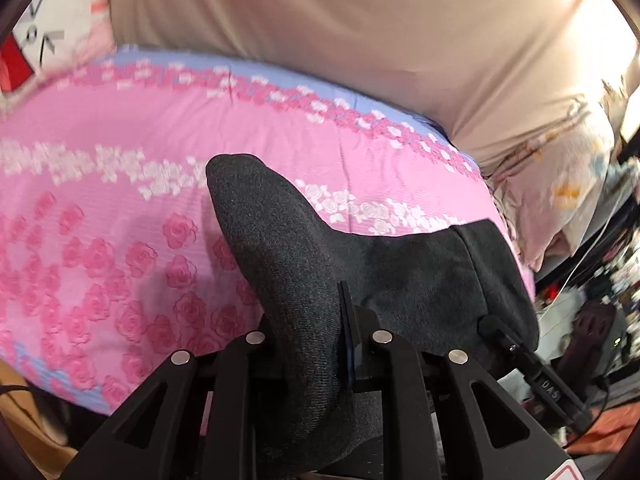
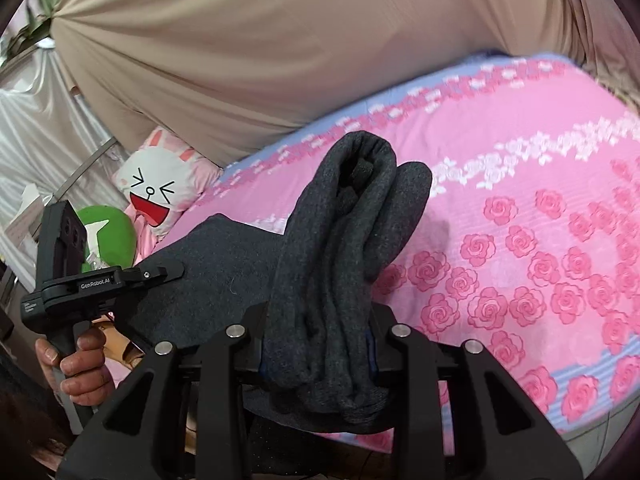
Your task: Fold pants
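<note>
pink rose-print bedsheet [image 1: 120, 208] with a lilac border covers the bed, and a beige draped cloth [image 1: 320, 20] rises behind it; in the left wrist view the left gripper [image 1: 316, 320] is clamped on a thick fold of the dark grey pants [image 1: 272, 240], the knit cloth bulging up between its fingers and hiding most of them, only one thin dark finger edge showing at the cloth's right side; from there the pants spread to the right as a flat panel over the sheet, and the right gripper [image 1: 496, 330] shows at that panel's near edge, its side label reading partly "das", the rest too blurred to read; in the right wrist view the right gripper [image 2: 320, 320] is closed on a bunched, several-layered roll of the pants [image 2: 340, 240] that stands up and forward over the sheet; to the left the flat panel reaches to the left gripper [image 2: 168, 270], pinched on the cloth's edge, its body marked "genrobot.ai"; the left hand [image 2: 76, 364] wraps the handle below; farther out, at the head of the bed, lie a white rabbit-face pillow [image 2: 156, 188] with a laughing red mouth and a green round cushion [image 2: 108, 236] with a white mark; a pale silvery curtain [image 2: 36, 128] hangs at the far left.
</note>
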`<act>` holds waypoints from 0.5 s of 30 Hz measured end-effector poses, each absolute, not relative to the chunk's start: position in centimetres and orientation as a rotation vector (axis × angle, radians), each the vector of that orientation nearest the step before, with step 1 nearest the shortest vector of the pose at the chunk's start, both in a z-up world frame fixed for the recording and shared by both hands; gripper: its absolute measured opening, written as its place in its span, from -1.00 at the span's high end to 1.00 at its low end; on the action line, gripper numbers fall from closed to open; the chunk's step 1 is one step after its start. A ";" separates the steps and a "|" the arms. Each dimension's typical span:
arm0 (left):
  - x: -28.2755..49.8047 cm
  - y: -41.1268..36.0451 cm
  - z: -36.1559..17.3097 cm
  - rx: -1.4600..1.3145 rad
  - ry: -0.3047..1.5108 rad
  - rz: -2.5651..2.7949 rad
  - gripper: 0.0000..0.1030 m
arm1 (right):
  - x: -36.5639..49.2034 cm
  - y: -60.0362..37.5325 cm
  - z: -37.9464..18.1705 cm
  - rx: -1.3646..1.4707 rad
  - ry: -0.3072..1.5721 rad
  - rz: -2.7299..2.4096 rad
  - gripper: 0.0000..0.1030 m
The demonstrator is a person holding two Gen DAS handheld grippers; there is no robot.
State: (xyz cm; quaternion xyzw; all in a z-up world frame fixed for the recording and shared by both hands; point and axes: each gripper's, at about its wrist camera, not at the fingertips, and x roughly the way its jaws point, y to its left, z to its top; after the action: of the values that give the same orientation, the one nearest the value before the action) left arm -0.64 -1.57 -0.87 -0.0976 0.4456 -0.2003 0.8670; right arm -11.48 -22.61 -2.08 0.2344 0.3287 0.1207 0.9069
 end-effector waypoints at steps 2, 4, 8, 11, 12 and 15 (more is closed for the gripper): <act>-1.8 -2.0 0.3 -0.165 0.893 -0.410 0.72 | -12.2 -22.4 -1.2 0.474 0.654 0.251 0.39; -2.8 -2.3 1.4 -0.127 0.851 -0.398 0.72 | -13.0 -22.2 -0.1 0.461 0.621 0.253 0.39; -4.2 -2.2 3.6 -0.104 0.790 -0.396 0.72 | -14.4 -21.9 2.2 0.441 0.557 0.259 0.39; -5.2 -2.1 5.2 -0.087 0.732 -0.388 0.72 | -14.9 -21.5 3.9 0.418 0.510 0.263 0.39; -5.4 -2.0 5.7 -0.085 0.716 -0.385 0.72 | -15.1 -21.4 4.7 0.406 0.489 0.266 0.39; -6.0 -2.0 7.1 -0.069 0.666 -0.375 0.72 | -15.3 -21.0 6.2 0.379 0.444 0.268 0.39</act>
State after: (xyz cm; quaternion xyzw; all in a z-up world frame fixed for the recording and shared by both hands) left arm -6.00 -1.98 7.12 -0.0336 0.3247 -0.1828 0.9274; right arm -15.25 -20.98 6.25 0.1864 0.2180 0.1319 0.9489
